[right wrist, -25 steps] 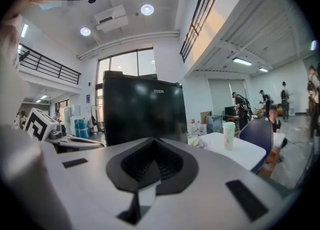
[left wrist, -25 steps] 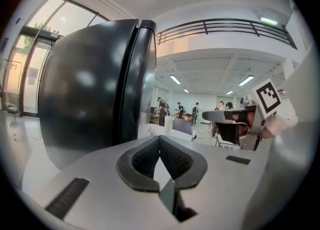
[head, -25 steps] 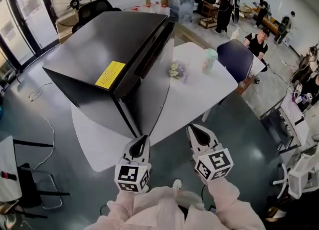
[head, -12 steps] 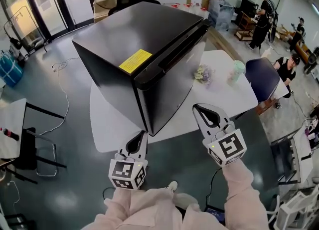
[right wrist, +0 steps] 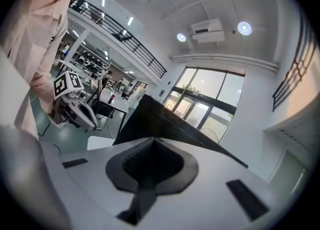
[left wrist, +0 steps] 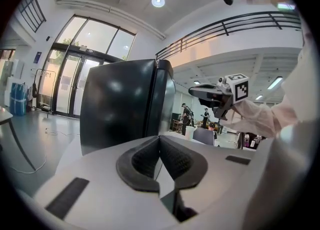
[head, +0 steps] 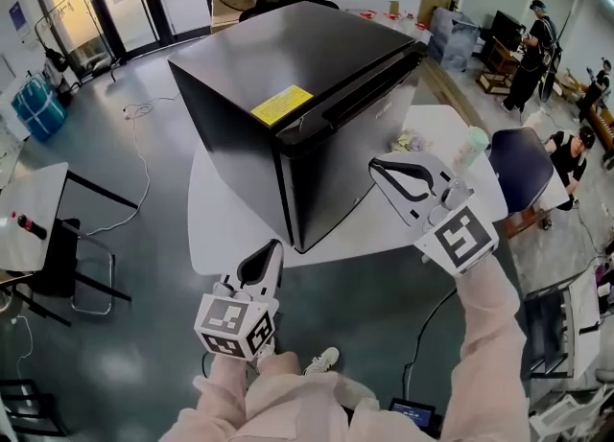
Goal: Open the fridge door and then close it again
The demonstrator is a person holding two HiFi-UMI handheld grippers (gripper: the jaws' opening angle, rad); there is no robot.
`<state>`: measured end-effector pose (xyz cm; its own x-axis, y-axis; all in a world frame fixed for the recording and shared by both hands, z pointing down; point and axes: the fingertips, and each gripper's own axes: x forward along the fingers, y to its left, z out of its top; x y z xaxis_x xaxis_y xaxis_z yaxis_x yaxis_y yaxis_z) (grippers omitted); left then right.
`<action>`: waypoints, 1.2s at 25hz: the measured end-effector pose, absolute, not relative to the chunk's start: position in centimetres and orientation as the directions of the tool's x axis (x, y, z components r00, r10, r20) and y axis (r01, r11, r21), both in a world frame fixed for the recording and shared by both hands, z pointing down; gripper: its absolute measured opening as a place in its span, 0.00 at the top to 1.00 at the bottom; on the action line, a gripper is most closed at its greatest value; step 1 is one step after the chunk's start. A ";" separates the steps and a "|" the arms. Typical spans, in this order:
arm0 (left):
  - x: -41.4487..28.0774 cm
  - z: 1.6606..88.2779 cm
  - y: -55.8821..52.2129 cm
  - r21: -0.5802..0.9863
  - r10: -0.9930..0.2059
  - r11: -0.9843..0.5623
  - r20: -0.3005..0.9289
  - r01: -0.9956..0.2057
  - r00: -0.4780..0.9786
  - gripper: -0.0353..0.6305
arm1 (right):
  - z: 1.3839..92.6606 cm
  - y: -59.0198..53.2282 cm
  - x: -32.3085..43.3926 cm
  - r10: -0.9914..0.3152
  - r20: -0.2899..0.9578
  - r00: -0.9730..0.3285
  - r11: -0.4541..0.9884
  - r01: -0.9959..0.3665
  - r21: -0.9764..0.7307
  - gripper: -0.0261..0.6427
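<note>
Black fridge [head: 288,57] sits closed on the white bench [head: 216,229], upper centre. Left gripper [head: 269,252] and right gripper [head: 379,167] both pressed together, empty. Door's stiff, probably seal-held; hook the top groove [head: 369,95].

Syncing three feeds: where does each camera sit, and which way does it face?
Head view: on the person's head, steeply down at the fridge on a table; left gripper, right gripper, sleeves show.
Left gripper view: on that gripper, along its shut jaws at the fridge's side; right gripper and sleeve at right.
Right gripper view: on that gripper, along its shut jaws at the fridge; left gripper and sleeve at left.
Shared: all show the fridge; each gripper view shows the other gripper.
</note>
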<state>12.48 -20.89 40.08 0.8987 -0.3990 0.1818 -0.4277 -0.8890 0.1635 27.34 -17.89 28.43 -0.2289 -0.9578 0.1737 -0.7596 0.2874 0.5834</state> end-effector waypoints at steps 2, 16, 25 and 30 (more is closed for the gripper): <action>12.6 39.4 -20.7 0.175 -0.390 -0.892 0.168 -0.417 0.905 0.93 | 27.6 -18.4 27.2 -0.952 0.191 -0.238 0.305 -0.716 0.628 0.94; 13.0 34.1 -22.7 0.085 -0.372 -0.921 0.089 -0.379 0.924 0.93 | 25.1 -22.2 25.3 -0.889 0.414 -0.195 0.458 -0.360 0.813 0.74; 12.4 33.6 -24.1 0.044 -0.363 -0.929 0.088 -0.368 0.928 0.93 | 26.6 -23.7 24.9 -0.832 0.553 -0.043 0.550 -0.202 0.811 0.78; 12.2 34.1 -24.7 0.028 -0.342 -0.938 0.085 -0.346 0.936 0.93 | 27.1 -24.1 24.6 -0.815 0.578 0.049 0.571 -0.103 0.814 0.80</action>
<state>12.18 -24.70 34.06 0.9358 -0.3423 0.0845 -0.3456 -0.9380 0.0281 24.60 -24.09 27.12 0.0492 -0.8148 0.5777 -0.1031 0.5711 0.8144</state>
